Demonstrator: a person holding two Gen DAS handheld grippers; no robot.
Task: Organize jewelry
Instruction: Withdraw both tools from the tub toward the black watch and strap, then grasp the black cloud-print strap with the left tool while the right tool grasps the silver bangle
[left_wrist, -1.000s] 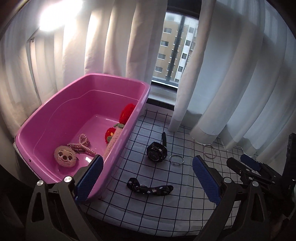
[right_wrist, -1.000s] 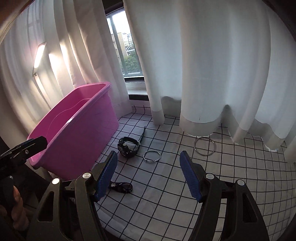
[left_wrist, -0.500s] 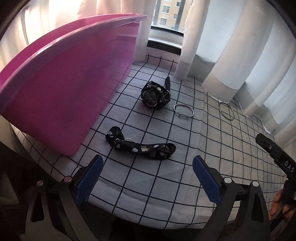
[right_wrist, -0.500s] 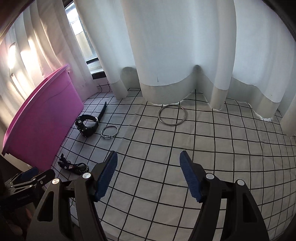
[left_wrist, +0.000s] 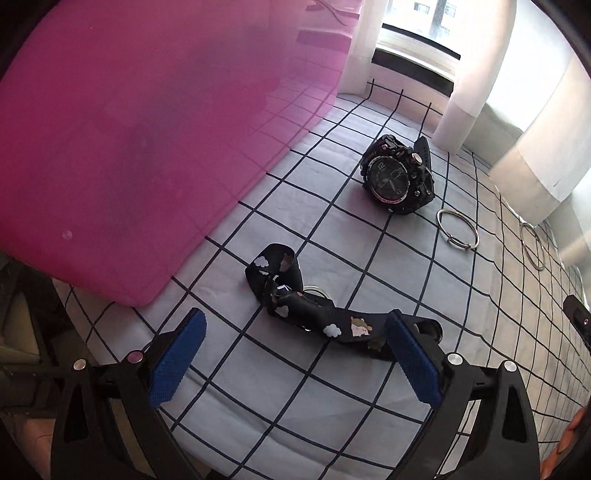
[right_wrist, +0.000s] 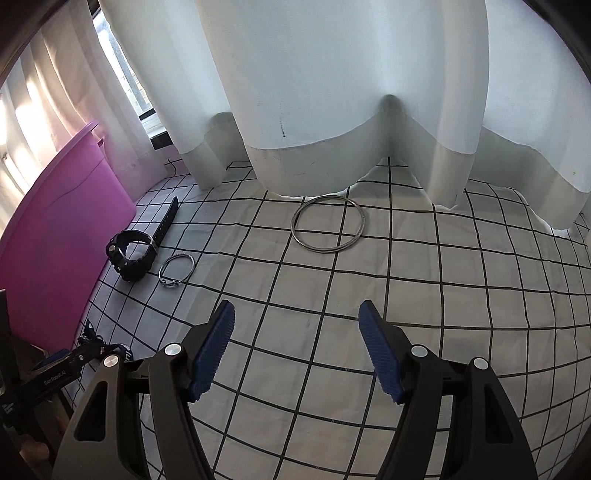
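L gripper (left_wrist: 295, 354) wide open, empty, just short of black strap (left_wrist: 314, 314); R gripper (right_wrist: 297, 350) open, empty, big ring (right_wrist: 328, 224) ahead.

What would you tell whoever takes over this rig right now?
Left gripper: open, empty, low over the black strap, one end by its right finger.
Right gripper: open, empty, over bare cloth.
On the cloth: strap, black watch, small ring, large ring.
Pink tub stands beside them; its inside is not visible.
Done: nothing gripped.
Left: all four pieces to collect, probably into the tub.
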